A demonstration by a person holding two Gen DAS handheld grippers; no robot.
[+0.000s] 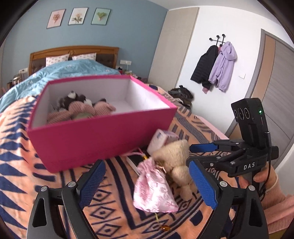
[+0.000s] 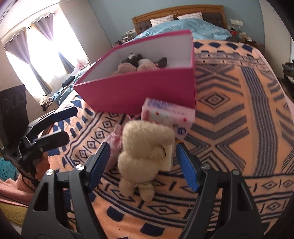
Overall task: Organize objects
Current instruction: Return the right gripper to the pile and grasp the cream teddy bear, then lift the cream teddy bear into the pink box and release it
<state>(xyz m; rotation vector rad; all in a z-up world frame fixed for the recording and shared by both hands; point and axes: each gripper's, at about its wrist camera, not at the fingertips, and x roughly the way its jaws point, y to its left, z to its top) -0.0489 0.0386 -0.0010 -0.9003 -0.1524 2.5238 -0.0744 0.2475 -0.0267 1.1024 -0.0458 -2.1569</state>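
Hovering spread over the bed, the left hand-held gripper [image 1: 147, 185] frames the pink pouch [image 1: 154, 185] and the right hand-held gripper [image 2: 142, 165] the cream plush [image 2: 145, 147], both beside the pink box [image 1: 102, 143], where crowding risks snagging a neighbour.

A big bed [image 1: 27, 128] is wearing an orange and blue blanket [image 2: 238, 110]. Three pictures [image 1: 77, 16] are hanging on the blue wall [image 1: 132, 27]. Two coats [image 1: 216, 68] are hanging on hooks. Sun is shining through the window [image 2: 42, 55] with purple curtains [image 2: 18, 49].
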